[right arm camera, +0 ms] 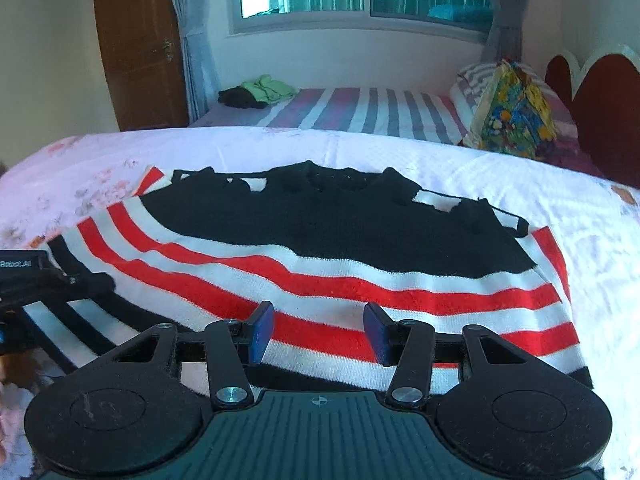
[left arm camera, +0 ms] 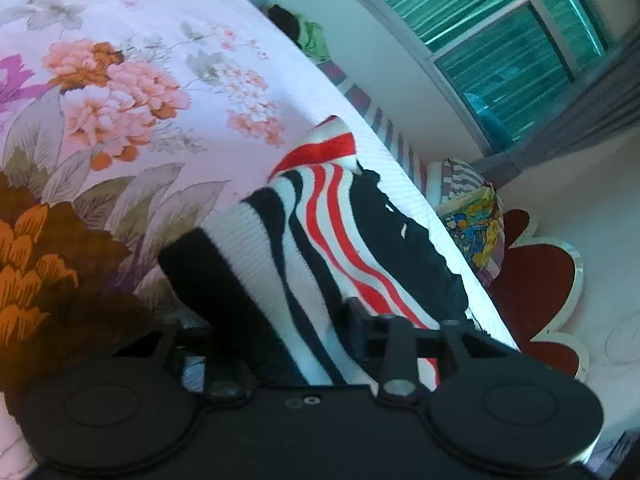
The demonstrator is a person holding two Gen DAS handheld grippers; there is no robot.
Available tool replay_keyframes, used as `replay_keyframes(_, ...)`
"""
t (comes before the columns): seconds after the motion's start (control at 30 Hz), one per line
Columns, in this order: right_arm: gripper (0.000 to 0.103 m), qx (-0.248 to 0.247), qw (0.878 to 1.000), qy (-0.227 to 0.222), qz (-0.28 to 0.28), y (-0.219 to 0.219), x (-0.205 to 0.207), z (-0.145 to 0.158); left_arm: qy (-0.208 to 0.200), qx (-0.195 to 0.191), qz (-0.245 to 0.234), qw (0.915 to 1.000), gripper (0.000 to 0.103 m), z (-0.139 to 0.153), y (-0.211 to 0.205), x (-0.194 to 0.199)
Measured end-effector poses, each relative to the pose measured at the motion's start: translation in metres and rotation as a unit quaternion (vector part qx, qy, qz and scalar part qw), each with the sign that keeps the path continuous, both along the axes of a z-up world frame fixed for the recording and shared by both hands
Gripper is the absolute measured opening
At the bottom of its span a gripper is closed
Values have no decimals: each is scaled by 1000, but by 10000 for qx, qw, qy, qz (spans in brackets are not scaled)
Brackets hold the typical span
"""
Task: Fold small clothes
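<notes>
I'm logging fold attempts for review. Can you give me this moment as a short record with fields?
garment: striped sweater, spread on the floral bedcover, neckline at the far end
left gripper: fingers closed on a raised fold of the sweater
right gripper: fingers open at the near hem, nothing pinched
background: green clothes on a striped second bed
fold state: body not yet folded over

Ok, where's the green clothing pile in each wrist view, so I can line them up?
Left wrist: the green clothing pile sits top centre, beyond the floral bedspread's far edge, left of the window.
Right wrist: upper left, on the striped bed's far-left corner, under the window.
Shared landmark: the colourful pillow.
</notes>
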State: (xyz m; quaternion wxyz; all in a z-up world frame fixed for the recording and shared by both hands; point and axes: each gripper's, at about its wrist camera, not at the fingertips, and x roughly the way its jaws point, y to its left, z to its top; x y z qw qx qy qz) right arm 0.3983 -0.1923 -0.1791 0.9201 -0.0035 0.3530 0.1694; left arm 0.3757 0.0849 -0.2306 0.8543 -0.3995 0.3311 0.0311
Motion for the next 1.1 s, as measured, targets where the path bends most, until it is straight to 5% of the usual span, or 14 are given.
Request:
replay_keyframes(0.13,51,-660,9975,-225,106,17,-6,-21,-149,265,-147,9994,17,11,-9,1)
replay_keyframes(0.33,52,-677,9968,-414,42,18,-14,-30,-755,1252,-747,9864,14,57,-38,0)
replay_keyframes(0.47,53,-287,9993,-238,28,4,-9,-21,-1401,1864,-1473,9612,14,100,-83,3)
replay_keyframes(0.6,53,87,9972,-554,-492,-36,-26,-2,-1775,2194,-2483,9267,14,122,-149,16)
replay_keyframes(0.8,53,289,9908,-45,-1318,-124,-48,-11,-1350,2275,-3900,8820,14,85,-253,29)
replay_keyframes(0.9,53,508,9858,164,-1590,-156,-63,-15,-1045,2655,-4394,8518,22,64,-286,20)
replay_keyframes(0.97,53,514,9849,205,-1642,-168,-72,-13,-1079,2613,-4293,8578,32,69,-280,11)
replay_keyframes(1.1,53,685,9837,246,-1647,-187,-85,-2,-1087,2302,-4179,8721,69,93,-257,-9)
